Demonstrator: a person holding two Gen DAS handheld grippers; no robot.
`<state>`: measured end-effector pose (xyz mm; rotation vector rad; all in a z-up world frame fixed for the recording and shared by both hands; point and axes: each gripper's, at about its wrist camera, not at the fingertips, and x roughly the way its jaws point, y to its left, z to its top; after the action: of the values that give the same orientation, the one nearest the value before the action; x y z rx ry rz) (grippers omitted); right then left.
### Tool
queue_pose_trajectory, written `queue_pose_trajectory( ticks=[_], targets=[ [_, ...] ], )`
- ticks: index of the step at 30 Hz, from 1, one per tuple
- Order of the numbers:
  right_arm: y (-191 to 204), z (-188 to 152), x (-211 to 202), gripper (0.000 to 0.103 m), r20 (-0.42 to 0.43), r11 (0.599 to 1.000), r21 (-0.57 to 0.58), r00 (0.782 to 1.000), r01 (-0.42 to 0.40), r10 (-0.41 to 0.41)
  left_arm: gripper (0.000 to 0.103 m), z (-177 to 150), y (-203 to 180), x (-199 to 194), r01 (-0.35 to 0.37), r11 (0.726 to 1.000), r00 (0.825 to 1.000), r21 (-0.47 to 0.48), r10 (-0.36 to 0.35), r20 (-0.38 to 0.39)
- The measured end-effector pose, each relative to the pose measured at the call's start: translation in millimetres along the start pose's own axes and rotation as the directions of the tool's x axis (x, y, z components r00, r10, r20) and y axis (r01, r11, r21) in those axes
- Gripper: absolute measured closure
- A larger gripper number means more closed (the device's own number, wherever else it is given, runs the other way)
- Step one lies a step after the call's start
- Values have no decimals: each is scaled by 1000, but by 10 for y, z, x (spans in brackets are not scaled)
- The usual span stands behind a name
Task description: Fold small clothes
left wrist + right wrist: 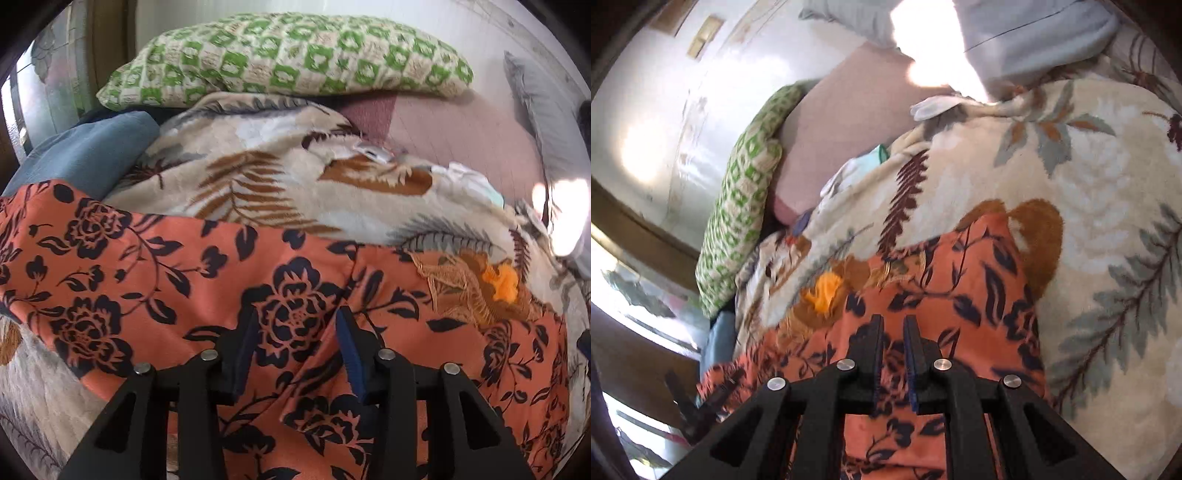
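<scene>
Orange floral garment (155, 295), thin and limp, spread over the fleece blanket (258, 177) on the bed. Left tongs (295, 350) parted wide over a black rose print, nothing clamped. Right tongs (893, 354) parted narrowly above the same cloth (945, 280), nothing visibly held between. Likely light, soft, prone to sliding and bunching; best pinched at a hem or corner, both layers together. Embroidered patch (476, 288) possibly stiffer. Farther off, green checked pillow (288, 55) against the wall.

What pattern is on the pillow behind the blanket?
Green squares on cream, a checker-like print; the pillow shows best in the left wrist view.
</scene>
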<state>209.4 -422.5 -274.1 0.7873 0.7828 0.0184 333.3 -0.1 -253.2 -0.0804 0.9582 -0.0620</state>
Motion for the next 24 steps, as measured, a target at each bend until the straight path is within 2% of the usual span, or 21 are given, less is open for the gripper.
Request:
queue_pose_trajectory(
  ticks=[2,3,5,9,11,13,16,18,20,22,23,24],
  targets=[
    [-84,82,59,91,-5,999,33,999,-31,31,69,-55,-141,98,-7,998,1000,55,8,-21],
    [-104,103,115,91,-22,998,46,999,-43,44,70,-85,-222,99,-31,995,1000,94,31,-2],
    [-111,109,228,91,-45,999,43,999,-27,29,84,-134,-344,88,-32,986,999,163,31,13],
    [-158,65,453,89,-88,999,48,996,20,-16,96,-161,-390,9,1,985,1000,173,-1,1],
    [-187,17,607,82,-140,996,15,987,87,-84,97,-147,-351,-51,33,989,999,146,-32,-13],
    [-141,-5,622,82,-128,994,-38,986,100,-105,98,-121,-292,-126,73,991,997,110,-72,-15],
    [-14,-13,555,81,-103,984,-77,980,161,-169,98,-83,-236,-231,81,993,997,88,-82,5],
    [98,-53,471,81,-42,980,-129,987,151,-158,98,-78,-194,-298,74,994,997,82,-76,17],
    [220,-85,449,80,-26,981,-170,995,93,-98,98,-70,-120,-331,58,996,998,68,-60,23],
    [310,-137,539,63,-59,981,-189,997,40,-51,98,-52,-39,-302,47,998,999,48,-48,16],
    [317,-179,645,35,-96,981,-190,994,40,-59,98,-47,-4,-274,35,999,999,33,-35,11],
    [281,-227,743,30,-129,981,-183,988,64,-88,98,-44,31,-244,23,1000,1000,20,-23,1]
  ],
)
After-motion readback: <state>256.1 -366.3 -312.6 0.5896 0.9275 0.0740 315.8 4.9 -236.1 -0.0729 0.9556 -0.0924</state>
